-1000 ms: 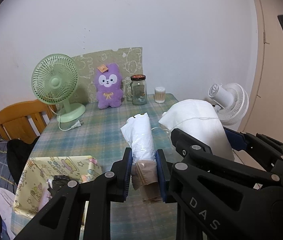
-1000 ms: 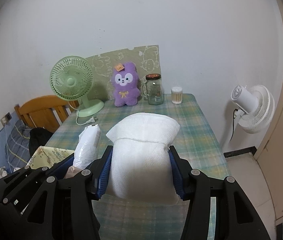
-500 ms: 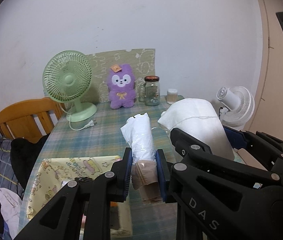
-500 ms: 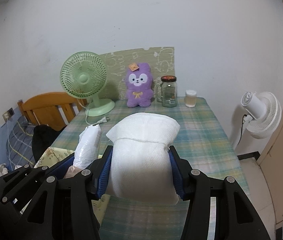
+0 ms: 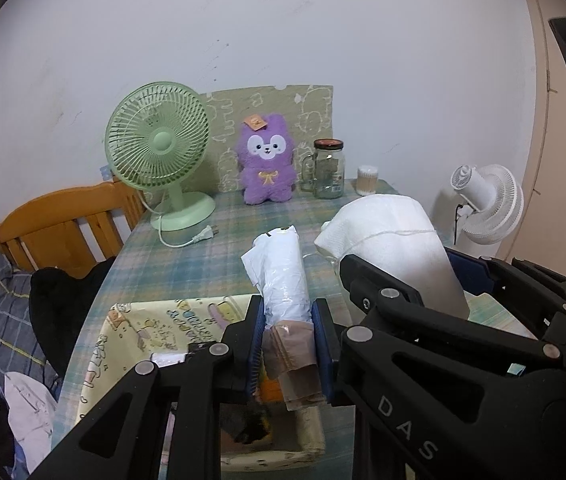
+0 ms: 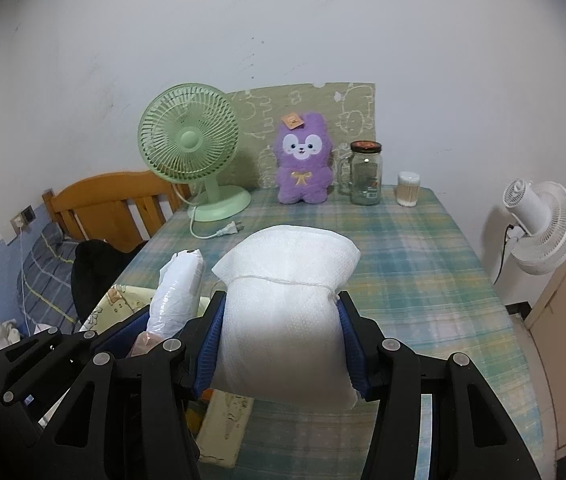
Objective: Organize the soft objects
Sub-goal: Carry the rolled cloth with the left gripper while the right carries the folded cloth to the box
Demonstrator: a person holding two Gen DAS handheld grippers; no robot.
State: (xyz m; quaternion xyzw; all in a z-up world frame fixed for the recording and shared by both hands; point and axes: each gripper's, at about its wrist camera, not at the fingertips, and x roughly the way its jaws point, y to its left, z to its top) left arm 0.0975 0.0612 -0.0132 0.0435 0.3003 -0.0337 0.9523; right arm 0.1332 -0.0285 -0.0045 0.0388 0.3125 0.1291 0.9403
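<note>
My left tool is clamped on the white plastic roll. My right tool is clamped on the white padded bundle, above the patterned box.

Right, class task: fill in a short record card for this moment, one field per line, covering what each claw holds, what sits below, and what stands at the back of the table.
left claw: shut on rolled plastic bag
right claw: shut on white padded bundle tied with string
below left claw: cartoon-print storage box, open
table back row: green desk fan, purple plush toy, glass jar, cotton swab tub
</note>
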